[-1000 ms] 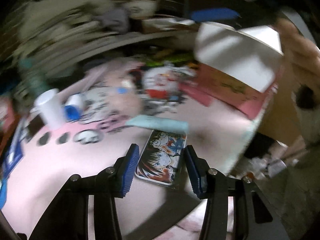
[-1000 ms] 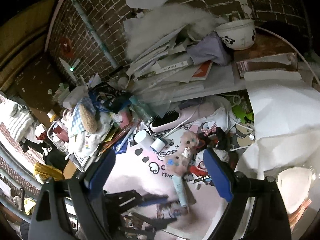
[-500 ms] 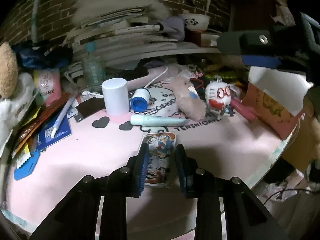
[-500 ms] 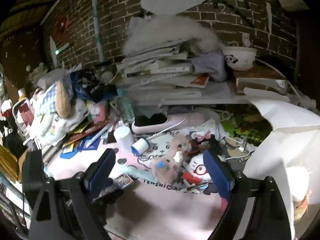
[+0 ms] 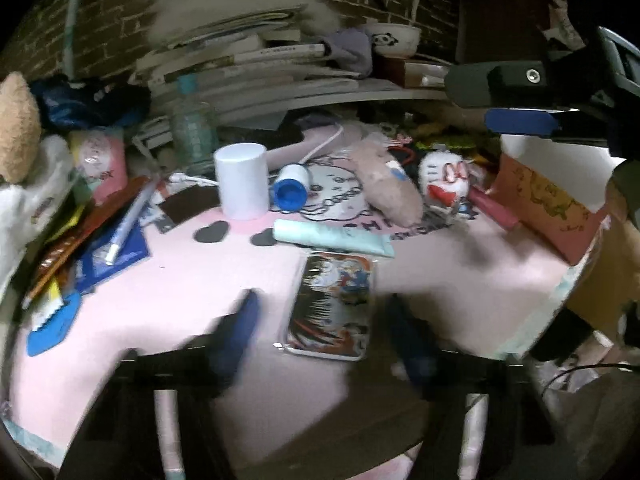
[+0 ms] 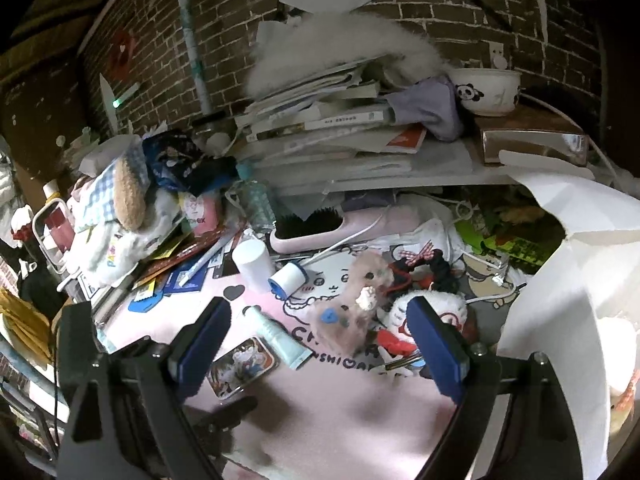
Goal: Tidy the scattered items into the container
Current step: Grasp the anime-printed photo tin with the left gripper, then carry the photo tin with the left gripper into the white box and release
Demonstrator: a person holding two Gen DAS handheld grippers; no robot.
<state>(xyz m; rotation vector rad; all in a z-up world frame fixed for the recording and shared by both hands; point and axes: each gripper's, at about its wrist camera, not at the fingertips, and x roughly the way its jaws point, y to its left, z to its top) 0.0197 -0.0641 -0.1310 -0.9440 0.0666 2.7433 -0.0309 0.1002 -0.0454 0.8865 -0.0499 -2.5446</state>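
Note:
An anime-print phone case [image 5: 332, 304] lies flat on the pink mat [image 5: 180, 300]. My left gripper [image 5: 322, 336] straddles its near end; the blurred jaws are opening and the pads stand clear of the case. Beyond lie a mint tube [image 5: 332, 236], a white cup [image 5: 241, 180], a blue-capped bottle [image 5: 292, 188], a pink plush [image 5: 388, 188] and a white plush [image 5: 444, 180]. The white paper bag [image 6: 560, 300] stands open at the right. My right gripper [image 6: 320, 344] hovers open and empty above the pink plush [image 6: 352, 312] and the phone case [image 6: 242, 364].
Books and papers [image 6: 332, 120] are stacked on a raised shelf at the back, with a panda bowl [image 6: 486, 92]. Packets, pens and soft toys [image 6: 128, 200] crowd the left side. A pink hairbrush [image 6: 320, 228] and white cables lie behind the plushes. The mat's front edge is near.
The left jaws, narrow around the case half a second ago, have spread apart; the case stays on the mat. The right gripper dipped toward the table earlier and now holds still.

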